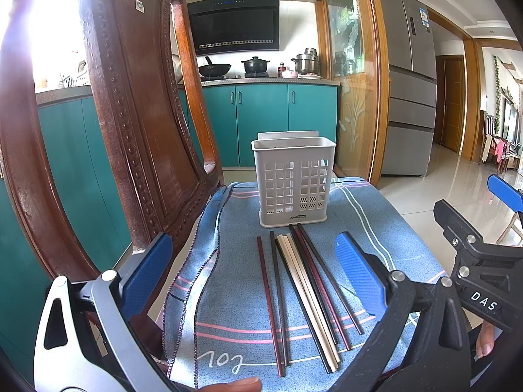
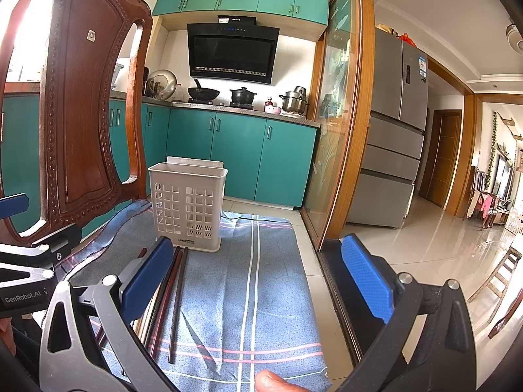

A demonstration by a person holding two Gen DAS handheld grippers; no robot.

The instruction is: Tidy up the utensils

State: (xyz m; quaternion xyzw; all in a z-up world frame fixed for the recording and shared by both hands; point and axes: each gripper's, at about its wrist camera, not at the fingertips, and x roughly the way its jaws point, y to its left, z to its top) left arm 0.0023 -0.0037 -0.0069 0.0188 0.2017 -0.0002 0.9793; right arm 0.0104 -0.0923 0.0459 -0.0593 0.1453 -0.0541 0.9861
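Note:
Several chopsticks (image 1: 304, 297), dark red, black and cream, lie side by side on a blue striped cloth (image 1: 392, 245), pointing at a white slotted utensil basket (image 1: 293, 179) that stands upright behind them. My left gripper (image 1: 253, 264) is open and empty, its blue pads on either side of the chopsticks and above them. My right gripper (image 2: 258, 271) is open and empty over the bare cloth (image 2: 261, 294), right of the chopsticks (image 2: 175, 303). The basket (image 2: 188, 202) stands ahead and to its left. The right gripper also shows at the right edge of the left wrist view (image 1: 474, 251).
A carved wooden chair back (image 1: 130, 114) stands close on the left of the cloth. The cloth's right edge drops to a tiled floor (image 2: 441, 245). Teal kitchen cabinets (image 2: 238, 160) and a grey fridge (image 2: 395, 130) are far behind.

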